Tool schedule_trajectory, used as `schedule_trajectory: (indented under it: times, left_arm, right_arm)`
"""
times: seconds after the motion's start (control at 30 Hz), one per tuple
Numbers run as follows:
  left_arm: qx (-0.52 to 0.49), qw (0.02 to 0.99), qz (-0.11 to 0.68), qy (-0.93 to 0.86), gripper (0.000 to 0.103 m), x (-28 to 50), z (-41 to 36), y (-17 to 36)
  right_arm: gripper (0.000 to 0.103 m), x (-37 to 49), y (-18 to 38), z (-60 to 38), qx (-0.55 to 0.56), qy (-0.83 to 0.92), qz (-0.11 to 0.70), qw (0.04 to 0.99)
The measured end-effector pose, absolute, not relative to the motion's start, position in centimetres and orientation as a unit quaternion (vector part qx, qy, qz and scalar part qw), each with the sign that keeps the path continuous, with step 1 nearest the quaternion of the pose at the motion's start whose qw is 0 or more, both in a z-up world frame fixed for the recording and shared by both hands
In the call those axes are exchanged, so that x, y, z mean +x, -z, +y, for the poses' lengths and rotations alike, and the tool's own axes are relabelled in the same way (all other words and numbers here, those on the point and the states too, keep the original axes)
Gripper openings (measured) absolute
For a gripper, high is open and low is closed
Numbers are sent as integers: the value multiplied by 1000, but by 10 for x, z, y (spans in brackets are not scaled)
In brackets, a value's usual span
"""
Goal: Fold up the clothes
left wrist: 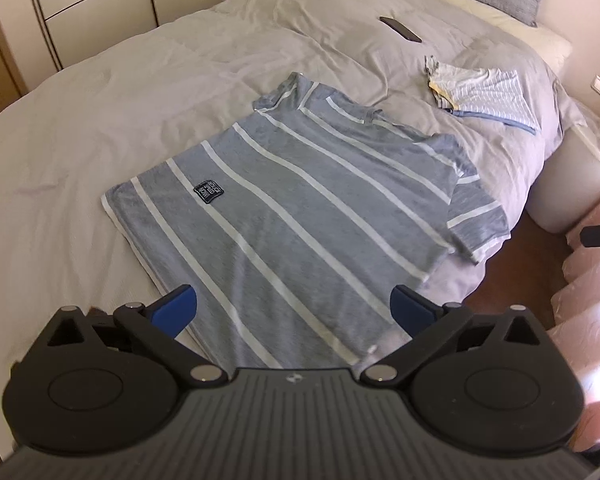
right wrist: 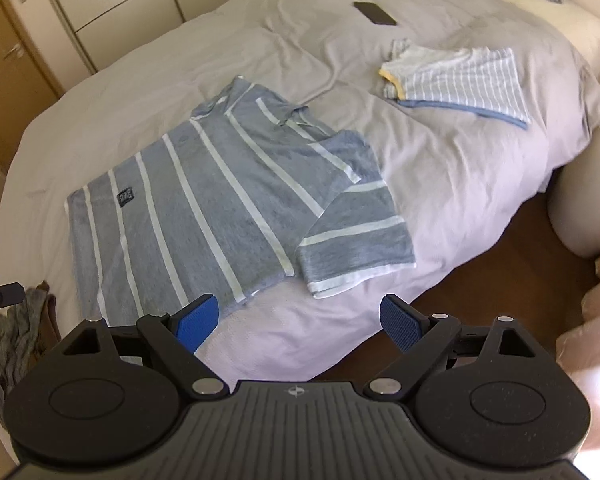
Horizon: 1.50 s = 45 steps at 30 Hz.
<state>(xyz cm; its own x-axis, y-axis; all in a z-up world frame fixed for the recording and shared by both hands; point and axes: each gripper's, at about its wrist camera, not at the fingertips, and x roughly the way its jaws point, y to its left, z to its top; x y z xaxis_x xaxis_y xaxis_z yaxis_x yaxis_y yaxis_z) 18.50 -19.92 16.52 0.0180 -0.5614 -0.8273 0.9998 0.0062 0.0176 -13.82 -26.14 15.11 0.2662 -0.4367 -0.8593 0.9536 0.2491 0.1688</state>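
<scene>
Grey-blue striped t-shirt is laid flat on the bed, front up, dark patch near the hem, one sleeve spread toward the bed edge. Left gripper is held over the shirt's near edge, blue pads spread wide, nothing gripped, fabric visible between them. Right gripper is held spread too, empty, above bare sheet just off the shirt's near corner, sleeve ahead of it. Folded striped garments are stacked farther back, well apart. Dark phone is seen beyond those. Grey crumpled cloth is seen at far left in the right wrist view.
</scene>
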Motion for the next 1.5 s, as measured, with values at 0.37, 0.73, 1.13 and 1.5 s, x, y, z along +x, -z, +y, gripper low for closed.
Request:
schedule_trajectory:
  times: [0.37, 0.73, 1.13, 1.5]
  left_arm:
    - [335, 632, 314, 624, 101, 164, -196, -179]
    - [332, 637, 304, 626, 101, 154, -192, -187]
    - [334, 640, 308, 620, 101, 160, -184, -184]
    - [342, 640, 307, 616, 101, 162, -183, -182]
  right_arm:
    - [90, -140, -162, -262, 344, 480, 369, 717]
    - [99, -138, -163, -257, 328, 476, 382, 721]
    - [99, -129, -162, -254, 314, 470, 398, 723]
    - [99, -124, -158, -258, 302, 461, 410, 727]
